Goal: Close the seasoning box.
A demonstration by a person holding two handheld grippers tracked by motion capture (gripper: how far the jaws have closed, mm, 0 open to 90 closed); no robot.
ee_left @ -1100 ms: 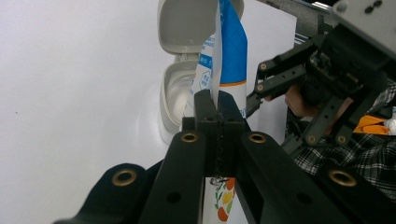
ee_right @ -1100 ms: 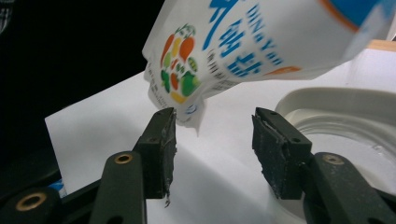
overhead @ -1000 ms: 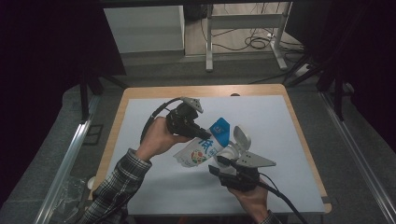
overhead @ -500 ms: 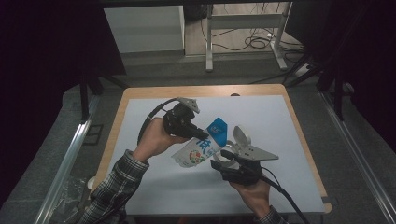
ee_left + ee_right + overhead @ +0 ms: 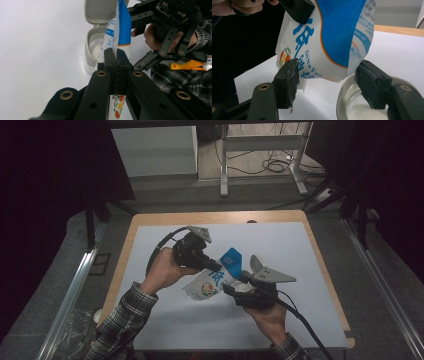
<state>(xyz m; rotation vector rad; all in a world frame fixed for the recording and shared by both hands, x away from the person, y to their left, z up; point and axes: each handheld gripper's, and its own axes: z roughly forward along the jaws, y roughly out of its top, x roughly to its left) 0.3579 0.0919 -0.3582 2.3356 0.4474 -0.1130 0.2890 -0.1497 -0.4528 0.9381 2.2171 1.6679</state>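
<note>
Left gripper (image 5: 117, 56) pinches the blue-white plastic pouch (image 5: 216, 277); right gripper (image 5: 328, 82), jaws just opening, straddles it above the open-lidded grey round container (image 5: 93, 47) mid-table.

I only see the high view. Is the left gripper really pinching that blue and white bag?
Observer: Yes. The left gripper view shows the left gripper with its jaws shut tight on the thin edge of the bag.
Operator: What's hiding under the bag?
Observer: A round grey container sits on the table right below it, with its hinged lid flipped open.
</note>
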